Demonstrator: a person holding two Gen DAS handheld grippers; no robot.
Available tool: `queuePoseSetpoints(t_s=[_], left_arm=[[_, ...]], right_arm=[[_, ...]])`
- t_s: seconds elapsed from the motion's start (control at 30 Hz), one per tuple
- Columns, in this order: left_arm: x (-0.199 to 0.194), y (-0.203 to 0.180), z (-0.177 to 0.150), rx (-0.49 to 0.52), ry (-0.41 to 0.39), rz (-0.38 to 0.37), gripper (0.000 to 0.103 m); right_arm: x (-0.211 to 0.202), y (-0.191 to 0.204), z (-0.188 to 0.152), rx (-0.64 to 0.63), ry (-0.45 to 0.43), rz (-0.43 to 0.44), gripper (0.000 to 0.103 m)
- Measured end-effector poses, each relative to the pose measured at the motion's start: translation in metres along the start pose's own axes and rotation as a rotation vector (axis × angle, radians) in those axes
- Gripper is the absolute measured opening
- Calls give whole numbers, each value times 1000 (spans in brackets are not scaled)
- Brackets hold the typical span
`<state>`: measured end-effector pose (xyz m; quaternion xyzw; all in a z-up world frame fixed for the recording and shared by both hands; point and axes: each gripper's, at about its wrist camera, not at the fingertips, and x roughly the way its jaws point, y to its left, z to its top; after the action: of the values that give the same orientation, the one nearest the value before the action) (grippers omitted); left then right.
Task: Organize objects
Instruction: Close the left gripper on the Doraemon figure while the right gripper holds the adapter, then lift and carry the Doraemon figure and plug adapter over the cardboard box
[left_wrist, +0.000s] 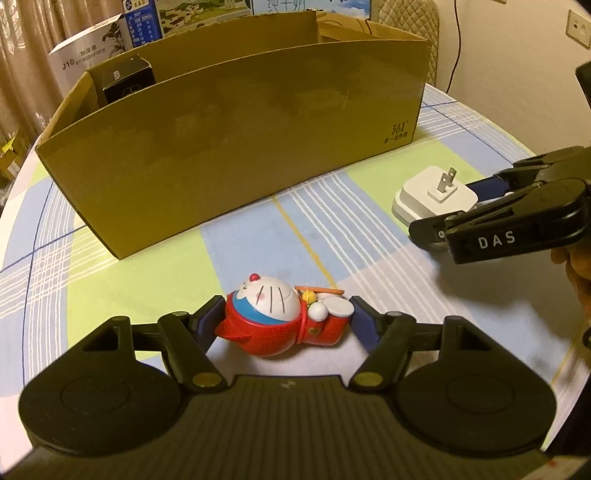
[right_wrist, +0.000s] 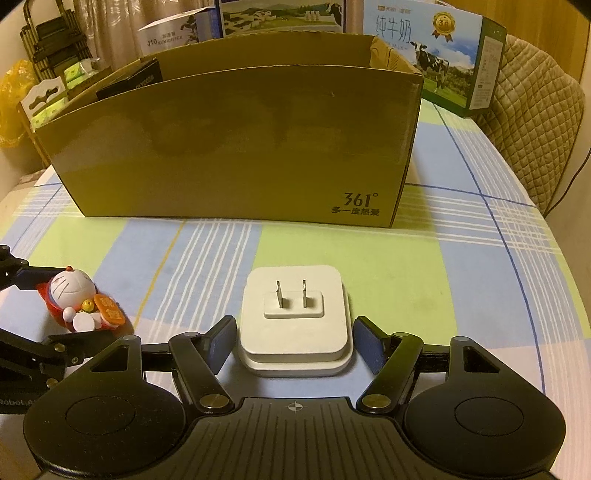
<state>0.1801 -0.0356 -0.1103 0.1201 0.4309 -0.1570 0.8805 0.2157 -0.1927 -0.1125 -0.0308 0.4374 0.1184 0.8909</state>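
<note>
A red and blue cat figurine (left_wrist: 273, 310) lies on its side on the checked tablecloth (left_wrist: 147, 266). My left gripper (left_wrist: 286, 321) spans it end to end, both blue pads pressed against it. To the right a white plug adapter (right_wrist: 295, 295) lies flat with its prongs up, and my right gripper (right_wrist: 295, 343) is closed on its two sides. The left wrist view shows that right gripper (left_wrist: 447, 206) around the adapter (left_wrist: 424, 192). The right wrist view shows the figurine (right_wrist: 74, 288) inside the left gripper (right_wrist: 72, 308). Behind both stands an open cardboard box (left_wrist: 240, 140).
The cardboard box (right_wrist: 240, 147) holds a black carton (left_wrist: 127, 83) at its left end. Milk cartons (right_wrist: 443, 55) and a humidifier box (left_wrist: 92, 48) stand behind it. A quilted chair back (right_wrist: 535, 122) is at the right, and the table edge curves at both sides.
</note>
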Motion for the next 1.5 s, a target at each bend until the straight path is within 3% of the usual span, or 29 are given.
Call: queuePoseSetpoints(t_s=[0.47,0.6,0.67,1.0,1.5], left_arm=[[5,-5,-2,44,15,24,67],[5,-2,-2,15,26,25,66],[3,0,-2,-4,26,34,66],[-17,8,-5,-88,16,34,66],[-71,17,-7,-176,-39,29,65]], right_arm=[[0,2,0,-9,0,-14,67],[0,2,0,-3,3,-15,67],[-1,1,1,7,1,-7,62],[-18,9,6,8,-36,33,61],[-62,22,-20,37,-63,68,61]])
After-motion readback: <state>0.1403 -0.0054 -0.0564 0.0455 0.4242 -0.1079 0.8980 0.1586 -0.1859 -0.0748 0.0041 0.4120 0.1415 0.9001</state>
